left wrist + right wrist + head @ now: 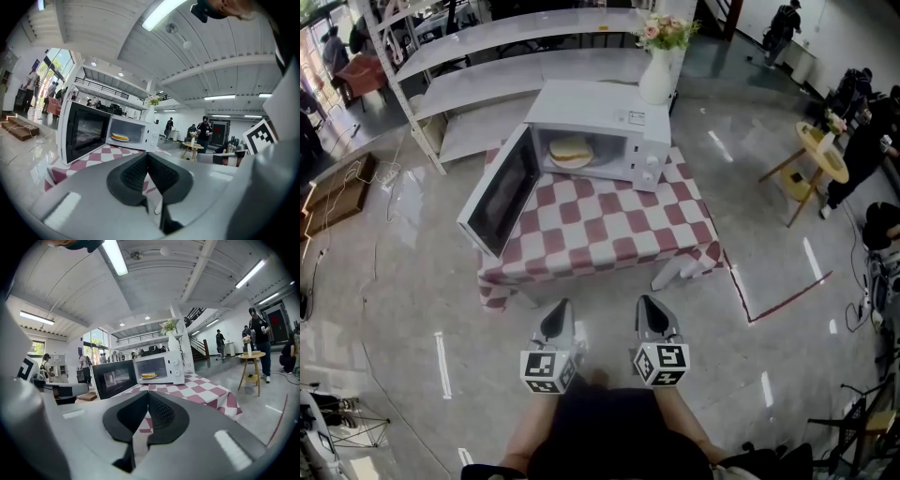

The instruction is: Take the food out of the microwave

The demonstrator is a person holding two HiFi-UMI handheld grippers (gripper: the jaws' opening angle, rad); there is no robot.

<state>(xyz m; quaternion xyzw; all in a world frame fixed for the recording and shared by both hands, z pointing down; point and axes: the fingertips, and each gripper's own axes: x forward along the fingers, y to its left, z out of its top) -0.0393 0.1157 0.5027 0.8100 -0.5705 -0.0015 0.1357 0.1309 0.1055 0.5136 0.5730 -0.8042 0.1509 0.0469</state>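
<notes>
A boxy white microwave [602,120] stands on a table under a red-and-white checked cloth [614,225], its dark-glazed door [499,194] swung wide to the left. Inside, the food, a flat round golden bread [570,147], lies on a pale plate [573,162]. The left gripper [558,310] and right gripper [648,306] hang short of the table, each with ribbed black pads [135,174] pressed together on nothing.

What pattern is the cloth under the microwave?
The tablecloth is checked in red and white squares. It shows best in the head view.
</notes>
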